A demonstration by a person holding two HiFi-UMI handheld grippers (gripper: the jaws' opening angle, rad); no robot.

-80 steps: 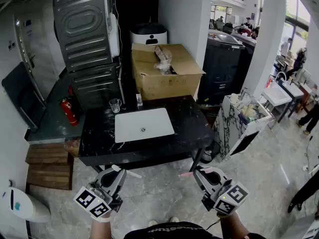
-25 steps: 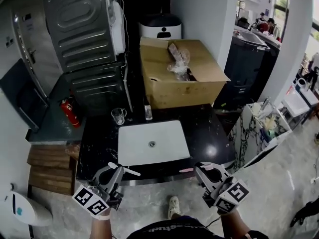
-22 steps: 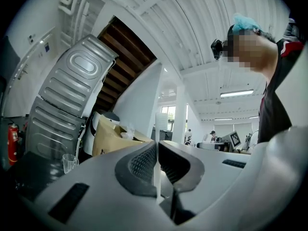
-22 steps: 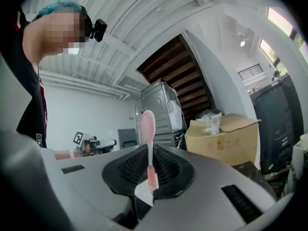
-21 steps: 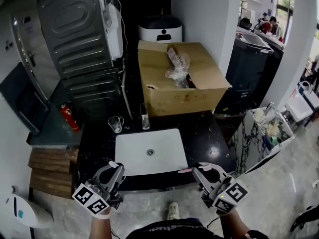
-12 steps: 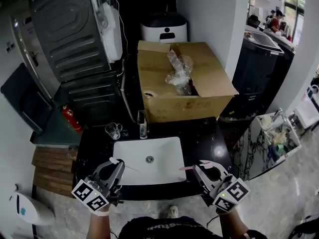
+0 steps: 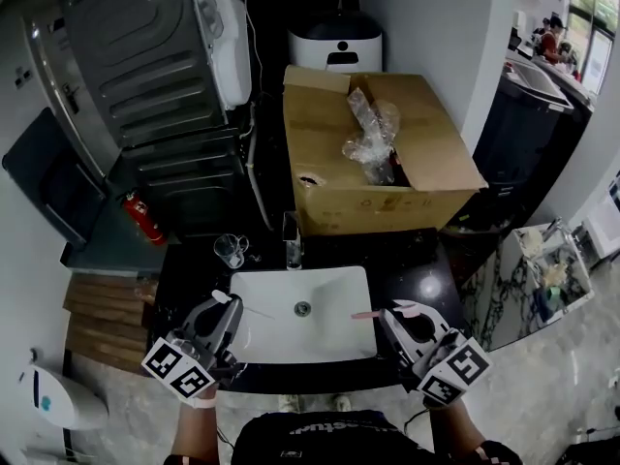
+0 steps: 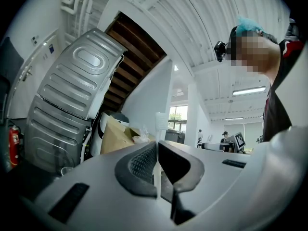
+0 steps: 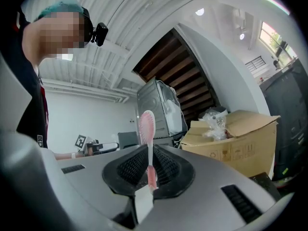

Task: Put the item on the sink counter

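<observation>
Firmly clamped, left tongs [image 8: 157,150] on white toothbrush [image 8: 159,124], right tongs [image 9: 148,160] on pink toothbrush [image 9: 146,124], handle ends hidden.

Glossy black stone counter [image 7: 418,260], smooth white basin [image 7: 325,343], matt cardboard box [image 7: 378,206]

A black stone counter [image 7: 407,260] with pale flecks fills the middle of the head view, and a white rectangular sink [image 7: 329,294] is set into its top, with a small round drain [image 7: 303,309] near the basin's middle. A clear glass [image 7: 231,250] stands upright on the counter just beyond the sink's far left corner. A small clear bottle [image 7: 292,241] stands upright near it to the right, just behind the sink's back rim; the two do not touch.
</observation>
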